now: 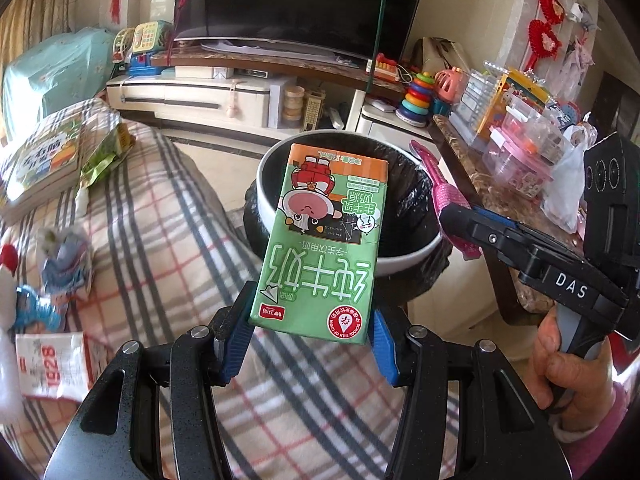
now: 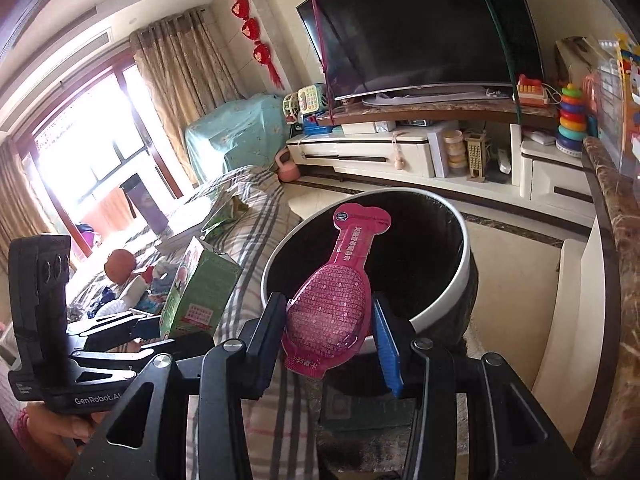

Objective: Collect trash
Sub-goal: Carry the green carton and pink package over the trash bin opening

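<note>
My left gripper [image 1: 310, 330] is shut on a green milk carton [image 1: 324, 236] and holds it over the near rim of the round trash bin [image 1: 404, 262], which has a white rim and a black liner. My right gripper [image 2: 328, 330] is shut on a pink pouch [image 2: 334, 300] and holds it over the bin [image 2: 448, 288] too. In the left wrist view the right gripper [image 1: 456, 220] comes in from the right with the pouch [image 1: 436, 184] above the bin's right rim. In the right wrist view the carton [image 2: 196, 296] shows at the left in the left gripper.
A plaid-covered sofa [image 1: 160, 240] on the left holds books [image 1: 44, 160], a green snack bag [image 1: 104, 160], wrappers and a paper [image 1: 52, 364]. A marble side table [image 1: 500, 184] with boxes and a plastic bag stands right of the bin. A TV stand [image 1: 240, 96] with toys is behind.
</note>
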Demonstrator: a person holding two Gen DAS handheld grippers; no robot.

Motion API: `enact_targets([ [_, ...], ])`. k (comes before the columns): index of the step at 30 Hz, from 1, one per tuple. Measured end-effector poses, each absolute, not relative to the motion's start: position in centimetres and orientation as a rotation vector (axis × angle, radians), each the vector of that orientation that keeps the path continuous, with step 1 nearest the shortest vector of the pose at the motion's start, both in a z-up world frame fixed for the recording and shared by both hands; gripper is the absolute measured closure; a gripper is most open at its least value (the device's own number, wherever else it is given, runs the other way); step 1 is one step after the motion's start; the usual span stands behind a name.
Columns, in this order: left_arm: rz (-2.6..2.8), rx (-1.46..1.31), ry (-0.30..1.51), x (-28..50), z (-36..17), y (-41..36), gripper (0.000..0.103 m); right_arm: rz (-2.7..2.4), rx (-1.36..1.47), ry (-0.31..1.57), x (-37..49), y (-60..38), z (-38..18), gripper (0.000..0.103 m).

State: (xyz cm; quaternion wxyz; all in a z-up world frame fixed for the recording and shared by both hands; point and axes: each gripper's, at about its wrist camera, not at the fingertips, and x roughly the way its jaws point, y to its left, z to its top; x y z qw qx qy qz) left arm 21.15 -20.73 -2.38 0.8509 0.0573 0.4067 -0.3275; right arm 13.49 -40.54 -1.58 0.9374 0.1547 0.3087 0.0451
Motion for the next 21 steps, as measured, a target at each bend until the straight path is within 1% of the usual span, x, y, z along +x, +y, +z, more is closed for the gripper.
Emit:
enact_targets([
  [21,-0.706,0.168,0.855,23.6,-2.2,-24.7,0.052,0.073,0.299,0.627,15.7,-42.7,-1.1,0.059],
])
